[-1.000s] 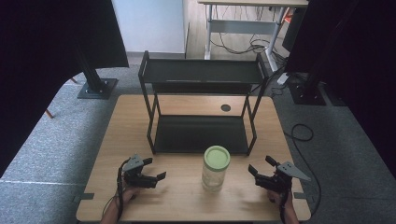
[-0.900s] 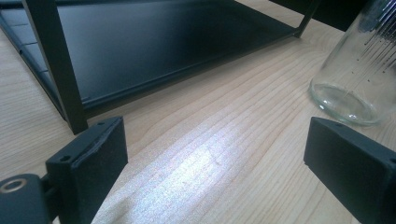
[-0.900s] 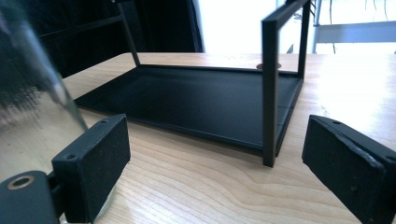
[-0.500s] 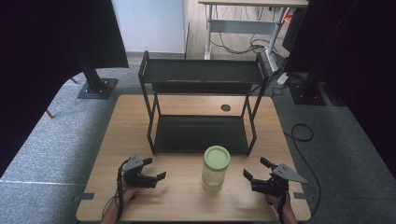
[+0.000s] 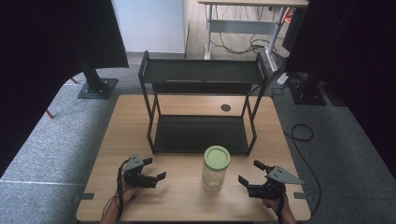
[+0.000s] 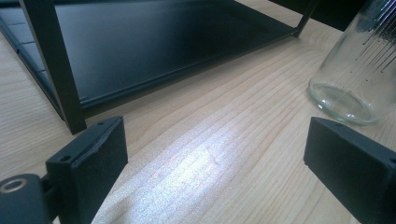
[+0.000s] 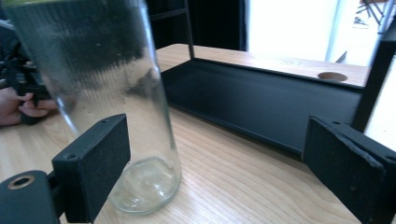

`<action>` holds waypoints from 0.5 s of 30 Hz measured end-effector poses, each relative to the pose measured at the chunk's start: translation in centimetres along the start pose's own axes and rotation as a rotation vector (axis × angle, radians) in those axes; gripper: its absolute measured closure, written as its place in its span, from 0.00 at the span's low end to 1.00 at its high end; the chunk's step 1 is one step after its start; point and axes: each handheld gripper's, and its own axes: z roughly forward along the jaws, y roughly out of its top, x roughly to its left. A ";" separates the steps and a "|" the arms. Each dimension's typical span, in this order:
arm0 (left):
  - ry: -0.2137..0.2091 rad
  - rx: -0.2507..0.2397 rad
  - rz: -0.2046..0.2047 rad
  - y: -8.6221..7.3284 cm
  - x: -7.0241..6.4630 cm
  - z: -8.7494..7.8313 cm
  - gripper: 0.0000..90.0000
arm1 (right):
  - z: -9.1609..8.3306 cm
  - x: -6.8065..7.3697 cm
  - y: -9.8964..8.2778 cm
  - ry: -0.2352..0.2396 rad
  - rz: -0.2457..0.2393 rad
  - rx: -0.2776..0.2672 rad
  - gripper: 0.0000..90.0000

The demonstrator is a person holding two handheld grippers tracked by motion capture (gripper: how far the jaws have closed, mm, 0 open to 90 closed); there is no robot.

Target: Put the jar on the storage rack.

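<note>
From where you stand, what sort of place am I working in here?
Probably a lab or office workspace set up for recording, not a home. A bare wooden table holds a black two-tier metal rack and one glass jar; grey carpet, dark stands and a cabled desk surround it.

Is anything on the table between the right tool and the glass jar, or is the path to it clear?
Nothing visible blocks it. The right tool is open, with bare wood between it and the glass jar. In the right gripper view the jar stands just beyond its own left pad, not between the pads. The black shelf rack sits behind.
</note>
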 end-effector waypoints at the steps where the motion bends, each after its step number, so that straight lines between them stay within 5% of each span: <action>1: 0.000 0.001 0.001 0.0 0.0 0.0 0.07 | 0.0 0.0 0.0 0.000 0.000 0.000 0.08; 15: 0.000 0.002 0.000 0.0 0.0 0.0 0.07 | 0.5 1.6 0.5 0.108 -0.033 0.024 0.07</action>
